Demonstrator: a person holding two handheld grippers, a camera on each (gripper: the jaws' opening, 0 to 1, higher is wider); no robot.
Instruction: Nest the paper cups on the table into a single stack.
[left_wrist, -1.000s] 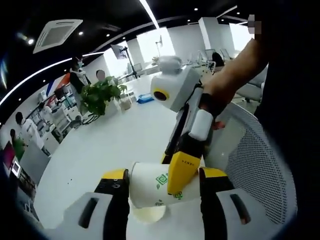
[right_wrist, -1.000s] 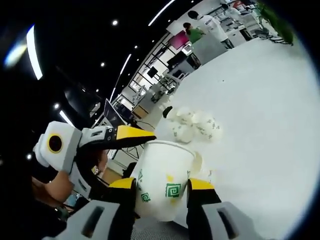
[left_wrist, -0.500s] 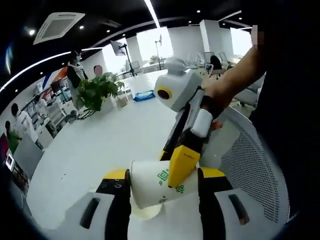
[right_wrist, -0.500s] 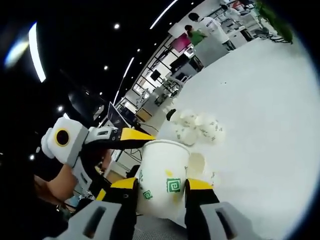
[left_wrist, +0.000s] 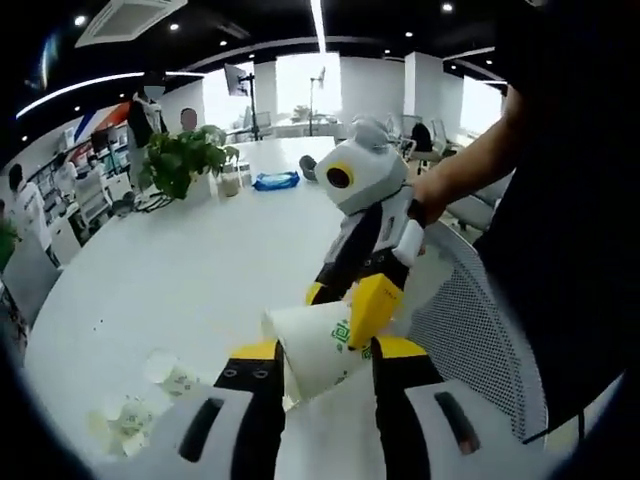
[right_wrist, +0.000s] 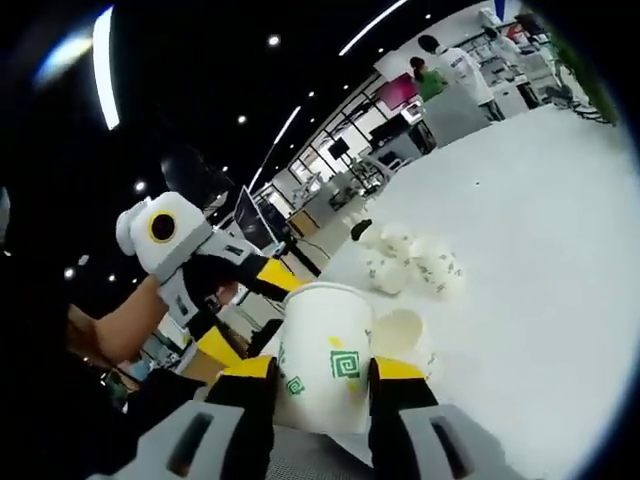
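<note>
A white paper cup (right_wrist: 325, 365) with green square marks stands rim up between my right gripper's (right_wrist: 320, 375) jaws, which are shut on its sides. In the left gripper view the same cup (left_wrist: 318, 348) lies tilted just past my left gripper (left_wrist: 328, 352), whose jaws flank it with a gap between them. The right gripper's fingers (left_wrist: 372, 305) clamp the cup from above. The left gripper (right_wrist: 190, 270) reaches in from the left with its jaws apart, its upper tip near the cup's rim. Another cup (right_wrist: 400, 335) lies behind, mouth toward me. Several loose cups (right_wrist: 410, 265) (left_wrist: 135, 410) sit on the white table (left_wrist: 200, 270).
A mesh chair back (left_wrist: 470, 330) stands at the table's edge beside a person's arm (left_wrist: 470, 165). A potted plant (left_wrist: 180, 160) and a blue item (left_wrist: 275, 181) sit at the table's far side. People stand by desks (right_wrist: 455, 65) beyond.
Both views have swung, bringing the loose cups into the left gripper view. The left gripper's jaws stand closer together than before. The cup stays in the right gripper.
</note>
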